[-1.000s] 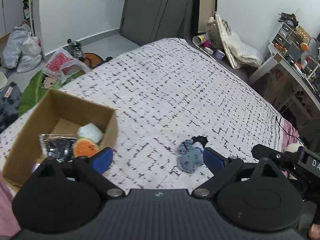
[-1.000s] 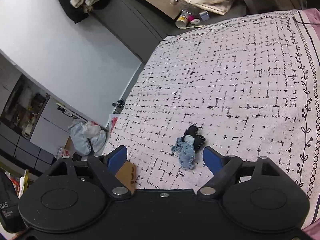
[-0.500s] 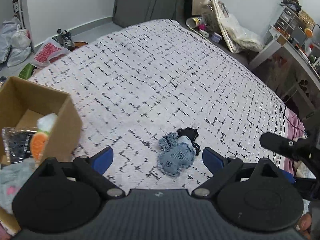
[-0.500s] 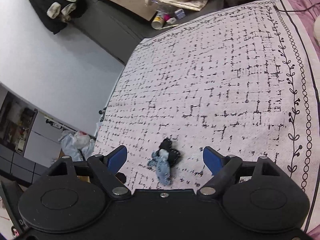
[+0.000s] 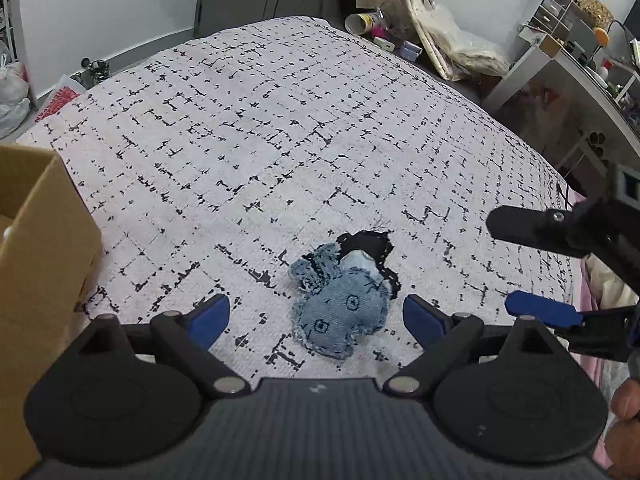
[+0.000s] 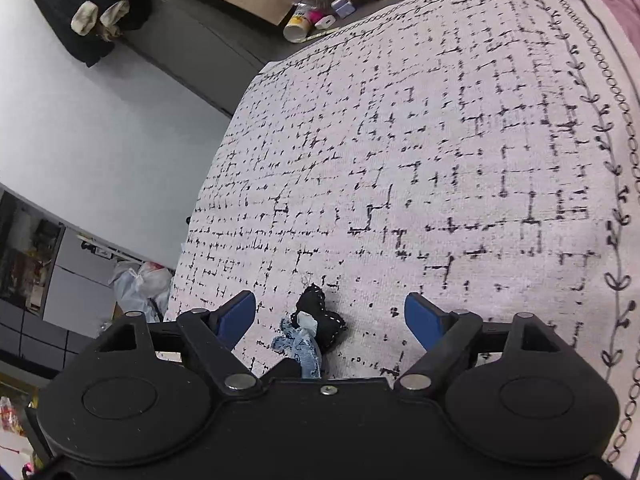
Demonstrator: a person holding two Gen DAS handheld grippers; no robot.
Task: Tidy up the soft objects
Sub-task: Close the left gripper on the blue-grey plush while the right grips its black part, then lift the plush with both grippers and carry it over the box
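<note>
The left gripper (image 5: 316, 314) is angled downward with its 2 blue-padded fingers (image 5: 210, 318) spread wide and nothing between the pads. The right gripper (image 6: 330, 316) is likewise wide open, tilted down. It sits to the right of the left gripper, just beside it, fingers pointing left. A bare hand (image 5: 626, 420), probably the right, shows behind it.

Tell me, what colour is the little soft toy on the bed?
The toy is faded denim blue with a black part behind; clearest in the left wrist view.

left gripper (image 5: 316, 316): black body | blue fingers (image 5: 210, 314) | silver screws
</note>
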